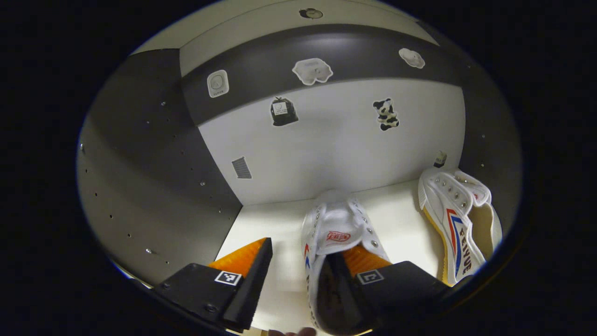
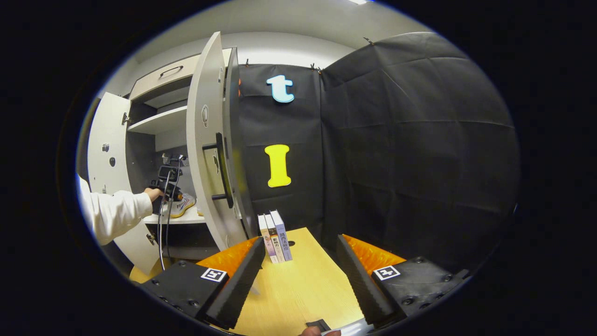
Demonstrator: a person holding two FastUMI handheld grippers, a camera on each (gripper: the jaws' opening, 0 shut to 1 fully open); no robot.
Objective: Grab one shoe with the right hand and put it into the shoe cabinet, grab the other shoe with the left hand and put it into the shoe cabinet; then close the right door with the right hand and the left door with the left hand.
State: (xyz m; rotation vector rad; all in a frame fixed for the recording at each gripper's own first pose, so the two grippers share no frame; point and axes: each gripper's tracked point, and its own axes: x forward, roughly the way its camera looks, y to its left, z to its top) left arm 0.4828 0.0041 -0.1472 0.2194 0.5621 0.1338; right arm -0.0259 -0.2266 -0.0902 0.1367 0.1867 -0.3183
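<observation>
shoes white, red and blue side stripes, yellow soles. shelf white; cabinet side walls dark grey. table light wood. sleeve white. cow sticker black-and-white patched.

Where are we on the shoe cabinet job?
Done: one shoe lies on the cabinet shelf. In hand: the second shoe sits on the shelf at the left hand-held gripper, which looks open. Left: both doors; the right door stands open, the right hand-held gripper open over the table.
</observation>
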